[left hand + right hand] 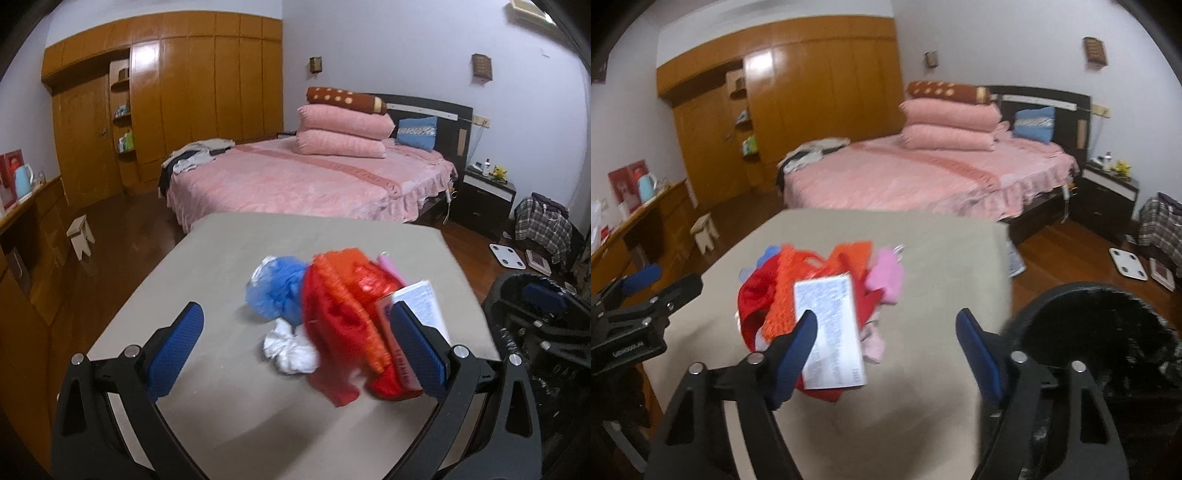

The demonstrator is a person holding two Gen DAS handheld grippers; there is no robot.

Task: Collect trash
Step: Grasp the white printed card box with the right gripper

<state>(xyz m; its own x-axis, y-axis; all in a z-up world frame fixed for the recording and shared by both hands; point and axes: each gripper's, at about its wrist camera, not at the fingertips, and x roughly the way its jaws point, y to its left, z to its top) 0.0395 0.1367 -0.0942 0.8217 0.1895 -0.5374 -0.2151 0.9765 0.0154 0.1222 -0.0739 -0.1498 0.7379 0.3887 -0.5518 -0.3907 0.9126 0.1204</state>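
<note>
Both my tongs, the left gripper (295, 345) and right gripper (886, 349), gaped empty; I judged the white box (831, 332), at twelve o'clock, needed squaring first.

Print on white box (830, 332) too blurred; nothing else legible.

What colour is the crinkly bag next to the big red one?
Blue. The crinkly bag shows best in the left wrist view, lying left of the red bag.
</note>
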